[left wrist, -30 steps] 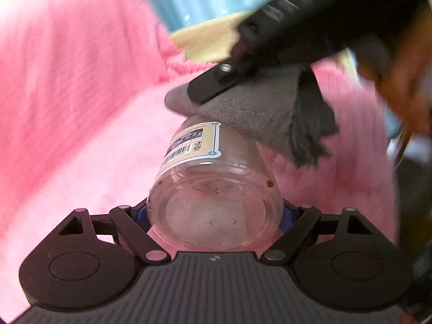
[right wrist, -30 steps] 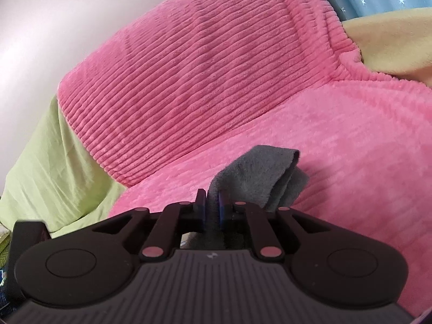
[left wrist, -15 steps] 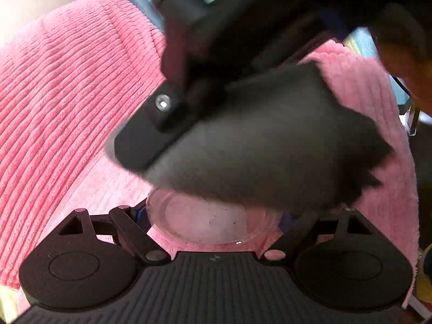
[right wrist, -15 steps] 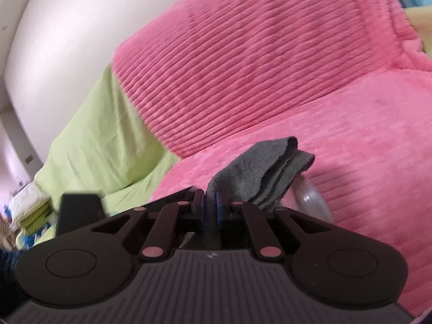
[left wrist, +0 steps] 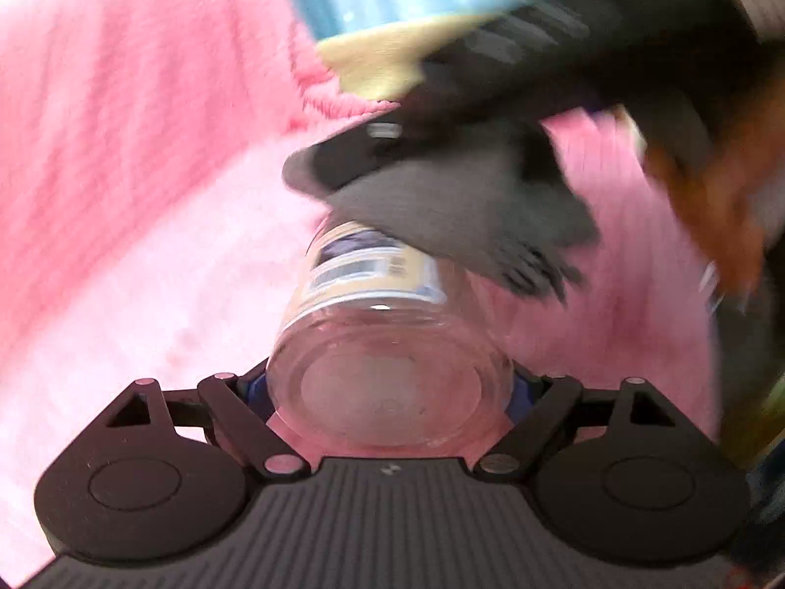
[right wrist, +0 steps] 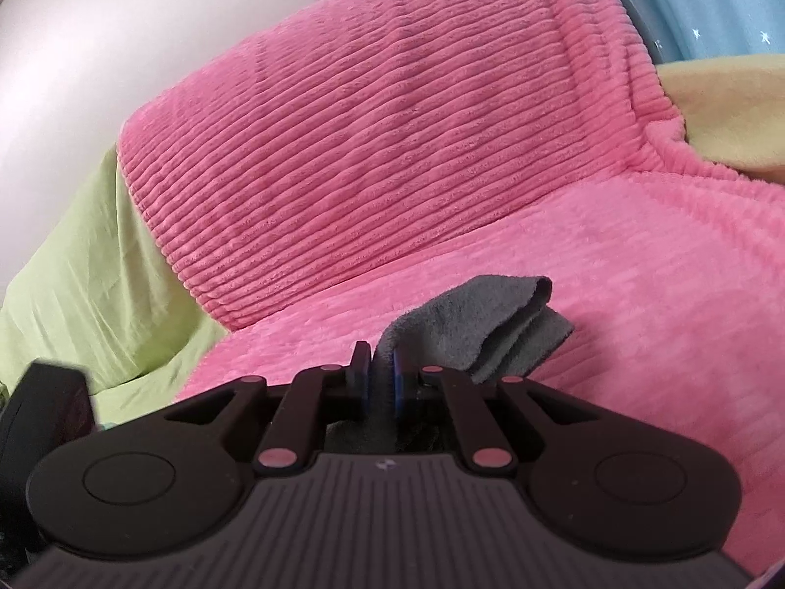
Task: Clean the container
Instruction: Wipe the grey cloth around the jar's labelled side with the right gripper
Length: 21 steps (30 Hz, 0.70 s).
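Left gripper (left wrist: pixel 390 388), jaws spread wide, clamps the base of a clear glass jar (left wrist: pixel 387 343) lying on its side over a pink ribbed blanket (left wrist: pixel 147 245). Right gripper (right wrist: pixel 378 373), jaws nearly closed, pinches a folded grey cloth (right wrist: pixel 481 324); in the left wrist view the cloth (left wrist: pixel 466 211) presses on the jar's labelled upper side.

The left wrist view looks along its fingers, very close on a jar (left wrist: pixel 387 363) at 6 o'clock. The right wrist view faces a pink cushion (right wrist: pixel 392 147) at 12 o'clock. Both show the grey cloth (left wrist: pixel 471 216) and pink fabric.
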Tool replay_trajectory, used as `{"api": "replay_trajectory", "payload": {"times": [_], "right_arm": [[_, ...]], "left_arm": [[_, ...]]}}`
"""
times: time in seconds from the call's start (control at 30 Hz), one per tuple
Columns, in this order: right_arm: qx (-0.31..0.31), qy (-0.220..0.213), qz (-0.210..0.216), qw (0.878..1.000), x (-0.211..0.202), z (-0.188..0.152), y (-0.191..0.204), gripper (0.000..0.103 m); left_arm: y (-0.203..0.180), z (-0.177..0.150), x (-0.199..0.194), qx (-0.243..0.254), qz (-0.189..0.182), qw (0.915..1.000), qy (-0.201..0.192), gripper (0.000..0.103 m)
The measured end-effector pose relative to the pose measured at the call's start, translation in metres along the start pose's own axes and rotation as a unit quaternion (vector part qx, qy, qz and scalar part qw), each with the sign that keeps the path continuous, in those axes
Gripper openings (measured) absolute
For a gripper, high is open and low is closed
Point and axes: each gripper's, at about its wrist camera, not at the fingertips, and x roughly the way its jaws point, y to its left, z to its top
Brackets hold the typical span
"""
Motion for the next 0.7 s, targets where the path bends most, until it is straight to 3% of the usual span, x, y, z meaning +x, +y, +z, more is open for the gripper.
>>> {"api": "replay_trajectory", "payload": {"times": [0.07, 0.1, 0.13, 0.2, 0.3, 0.33, 0.47, 0.53, 0.7], "right_arm": [[0.009, 0.002, 0.003, 1.000, -0.003, 0.001, -0.004, 0.005], [0.014, 0.004, 0.003, 1.000, -0.004, 0.001, -0.006, 0.006], [0.018, 0.007, 0.005, 1.000, -0.006, 0.002, -0.007, 0.006], [0.016, 0.014, 0.007, 1.000, -0.013, 0.003, -0.007, 0.008], [-0.012, 0.023, 0.038, 0.999, -0.019, 0.000, 0.004, 0.008], [-0.022, 0.024, 0.057, 0.998, -0.020, -0.001, 0.009, 0.008], [-0.069, 0.050, 0.116, 0.990, -0.014, -0.008, 0.031, 0.008], [-0.086, 0.061, 0.122, 0.987, -0.008, -0.013, 0.039, 0.008], [-0.048, 0.047, 0.117, 0.991, 0.003, -0.011, 0.025, 0.005]], "left_arm": [[0.012, 0.001, -0.001, -0.052, -0.033, 0.9981, 0.001, 0.085], [0.008, -0.002, -0.002, -0.034, -0.024, 0.9991, 0.000, 0.086], [-0.006, -0.006, -0.005, 0.010, 0.009, 0.9999, -0.004, 0.086], [-0.020, -0.010, -0.002, 0.093, 0.067, 0.9933, -0.011, 0.086], [-0.022, -0.013, 0.013, 0.212, 0.144, 0.9665, -0.019, 0.086], [-0.023, -0.015, 0.014, 0.218, 0.147, 0.9647, -0.019, 0.086], [-0.016, -0.007, 0.024, 0.196, 0.137, 0.9709, -0.017, 0.085], [-0.014, -0.007, 0.027, 0.189, 0.132, 0.9729, -0.014, 0.085], [-0.011, -0.010, 0.027, 0.178, 0.126, 0.9760, -0.011, 0.085]]}}
